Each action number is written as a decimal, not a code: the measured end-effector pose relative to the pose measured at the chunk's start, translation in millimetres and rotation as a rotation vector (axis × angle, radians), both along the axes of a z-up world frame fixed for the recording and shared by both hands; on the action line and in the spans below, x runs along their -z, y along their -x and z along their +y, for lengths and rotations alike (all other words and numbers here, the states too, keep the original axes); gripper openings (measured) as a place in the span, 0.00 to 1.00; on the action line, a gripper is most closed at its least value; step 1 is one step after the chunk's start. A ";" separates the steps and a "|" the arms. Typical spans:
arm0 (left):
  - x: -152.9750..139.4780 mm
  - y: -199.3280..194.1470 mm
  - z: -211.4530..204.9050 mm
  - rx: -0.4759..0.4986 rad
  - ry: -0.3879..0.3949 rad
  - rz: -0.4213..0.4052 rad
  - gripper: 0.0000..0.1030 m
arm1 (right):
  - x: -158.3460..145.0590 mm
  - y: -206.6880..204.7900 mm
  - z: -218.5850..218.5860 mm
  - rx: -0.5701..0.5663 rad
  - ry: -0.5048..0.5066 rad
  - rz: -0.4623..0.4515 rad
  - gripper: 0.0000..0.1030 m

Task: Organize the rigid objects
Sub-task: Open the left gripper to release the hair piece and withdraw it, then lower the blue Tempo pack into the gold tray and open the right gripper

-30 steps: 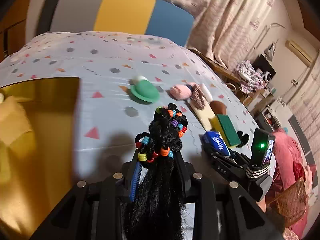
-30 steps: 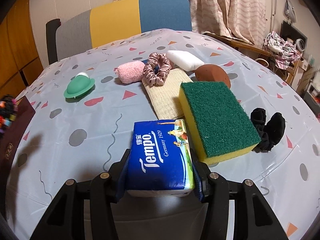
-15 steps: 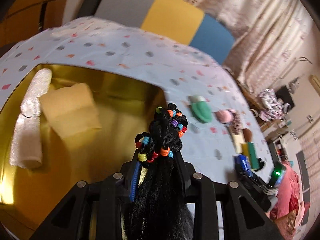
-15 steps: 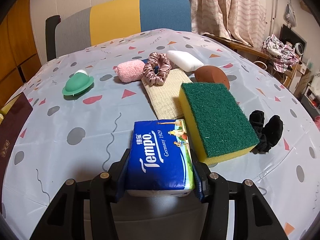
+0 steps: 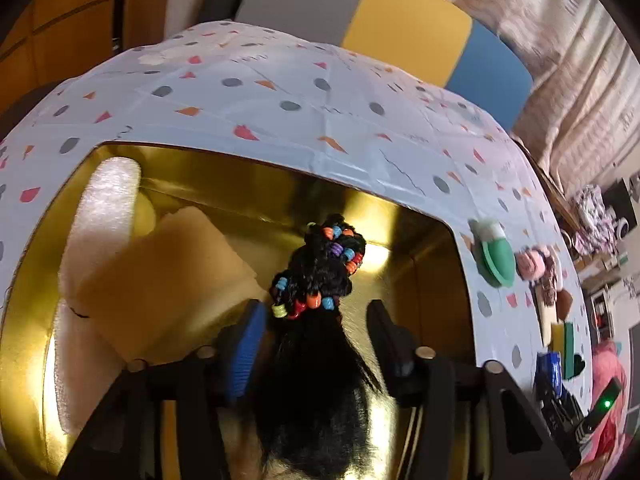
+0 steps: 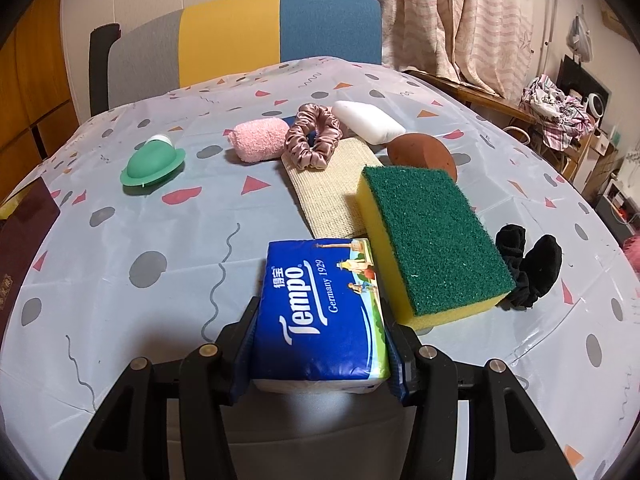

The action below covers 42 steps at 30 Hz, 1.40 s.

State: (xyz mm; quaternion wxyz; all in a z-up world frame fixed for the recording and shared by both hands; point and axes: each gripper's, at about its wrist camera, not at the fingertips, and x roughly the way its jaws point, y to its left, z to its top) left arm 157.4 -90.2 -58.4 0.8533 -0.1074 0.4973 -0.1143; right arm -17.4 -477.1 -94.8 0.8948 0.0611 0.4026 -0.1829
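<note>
Left wrist view: left gripper (image 5: 316,336) jaws opening, beaded hairpiece (image 5: 318,268) loose between them over gold box (image 5: 420,216). Advice: lift straight clear. Right gripper (image 6: 320,316) clamps tissue pack (image 6: 320,312) at counter's (image 6: 120,248) 6 o'clock.

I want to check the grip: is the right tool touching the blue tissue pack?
Touching. In the right wrist view, both pads of the right tool press against the sides of the blue tissue pack, with no gap.

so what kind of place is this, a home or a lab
Most likely a lived-in home room. A table under a patterned plastic tablecloth, a colour-block upholstered chair behind it, starfish-print curtains, and clothes piled on a side shelf all suggest it.
</note>
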 end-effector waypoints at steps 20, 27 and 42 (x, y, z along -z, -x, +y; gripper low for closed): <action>-15.1 98.2 21.5 0.078 0.039 -0.045 0.58 | -13.3 6.5 13.4 -0.037 0.028 -0.030 0.51; -13.2 108.1 30.0 0.086 0.034 -0.059 0.58 | -20.5 11.3 32.7 -0.058 -0.084 -0.042 0.51; -21.3 136.3 48.3 0.107 0.040 -0.079 0.58 | -79.3 -38.3 199.3 -0.456 -0.127 -0.075 0.51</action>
